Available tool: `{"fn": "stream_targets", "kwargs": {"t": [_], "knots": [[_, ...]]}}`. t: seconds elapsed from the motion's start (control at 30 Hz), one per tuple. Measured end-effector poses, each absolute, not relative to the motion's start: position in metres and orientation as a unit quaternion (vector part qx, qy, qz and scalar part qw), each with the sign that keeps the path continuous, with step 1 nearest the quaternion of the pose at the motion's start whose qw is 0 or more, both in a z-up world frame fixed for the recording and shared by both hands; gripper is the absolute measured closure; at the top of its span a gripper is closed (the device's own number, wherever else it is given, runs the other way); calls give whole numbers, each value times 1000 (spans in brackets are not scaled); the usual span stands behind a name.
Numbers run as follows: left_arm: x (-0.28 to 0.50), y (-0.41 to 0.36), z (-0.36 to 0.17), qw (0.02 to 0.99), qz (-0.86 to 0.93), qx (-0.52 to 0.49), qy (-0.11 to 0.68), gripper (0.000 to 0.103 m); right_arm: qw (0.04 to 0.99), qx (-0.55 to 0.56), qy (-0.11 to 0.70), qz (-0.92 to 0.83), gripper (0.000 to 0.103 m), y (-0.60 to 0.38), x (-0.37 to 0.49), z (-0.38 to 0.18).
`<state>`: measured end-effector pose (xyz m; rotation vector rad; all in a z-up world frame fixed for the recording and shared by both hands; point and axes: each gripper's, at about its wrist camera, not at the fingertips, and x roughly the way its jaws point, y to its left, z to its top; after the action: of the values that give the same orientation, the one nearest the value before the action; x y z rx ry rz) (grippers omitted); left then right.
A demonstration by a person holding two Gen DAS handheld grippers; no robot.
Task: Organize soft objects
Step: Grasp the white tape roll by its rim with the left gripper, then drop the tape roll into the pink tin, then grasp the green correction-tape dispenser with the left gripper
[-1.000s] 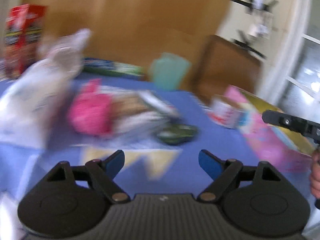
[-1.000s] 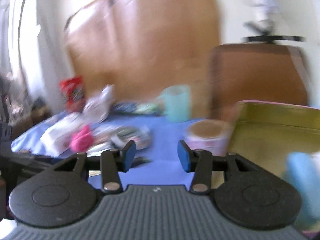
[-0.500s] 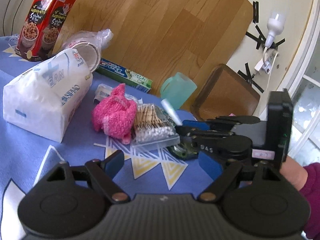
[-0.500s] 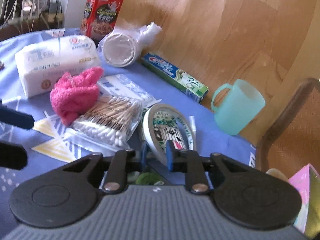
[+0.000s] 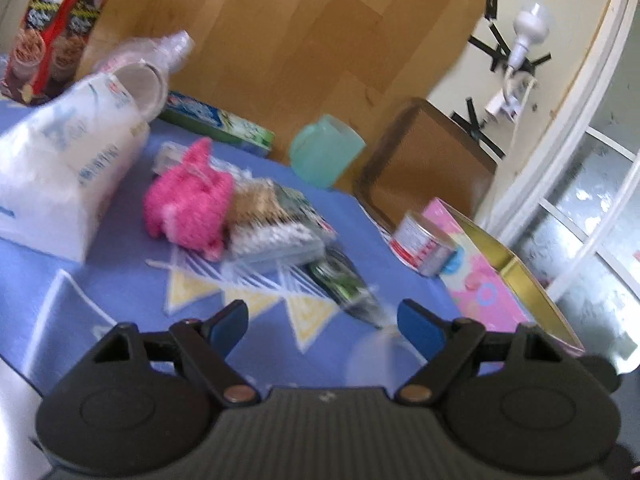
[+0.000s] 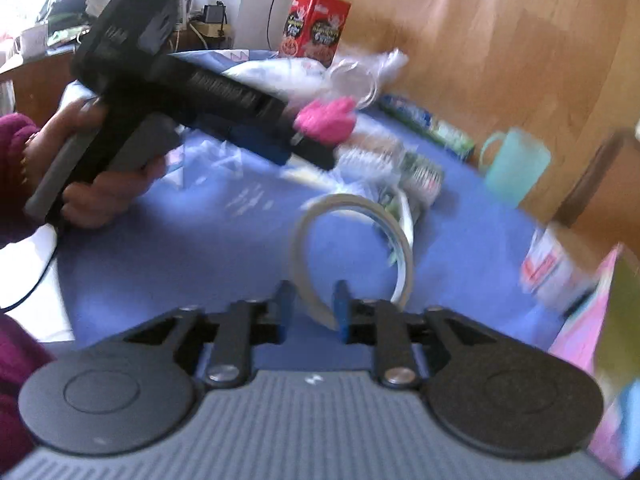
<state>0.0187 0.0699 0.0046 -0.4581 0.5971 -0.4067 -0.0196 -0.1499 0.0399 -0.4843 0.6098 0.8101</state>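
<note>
Release underway: right gripper (image 6: 312, 304) jaws opening around the tape ring (image 6: 356, 216), left gripper (image 5: 322, 324) wide and empty, so clear the ring fully before reaching the pink cloth (image 5: 188, 200) near the table's (image 5: 120, 320) far edge.

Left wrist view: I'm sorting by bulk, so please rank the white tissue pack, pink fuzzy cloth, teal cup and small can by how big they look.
1. white tissue pack, though it lies nearest.
2. pink fuzzy cloth.
3. teal cup.
4. small can, close to the cup; blur leaves this unsure.
</note>
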Motion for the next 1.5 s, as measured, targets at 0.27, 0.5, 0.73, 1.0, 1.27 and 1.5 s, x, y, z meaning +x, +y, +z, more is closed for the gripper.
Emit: {"fn": "stream_targets", "kwargs": {"t": [0.27, 0.5, 0.73, 1.0, 1.27, 1.5], "knots": [[15, 32, 16, 898, -206, -181, 344, 23, 875, -106, 313, 353, 30, -179, -5, 31], [5, 5, 11, 901, -183, -127, 373, 44, 869, -107, 309, 370, 25, -155, 1, 14], [8, -8, 48, 911, -215, -121, 332, 45, 900, -83, 255, 344, 28, -170, -8, 30], [49, -117, 93, 903, -329, -43, 273, 44, 956, -69, 189, 212, 28, -257, -11, 70], [58, -182, 83, 895, -358, -13, 265, 28, 977, -55, 200, 56, 27, -330, 24, 61], [32, -85, 57, 915, -288, -52, 279, 26, 979, 28, 189, 65, 49, -347, 27, 65]]}}
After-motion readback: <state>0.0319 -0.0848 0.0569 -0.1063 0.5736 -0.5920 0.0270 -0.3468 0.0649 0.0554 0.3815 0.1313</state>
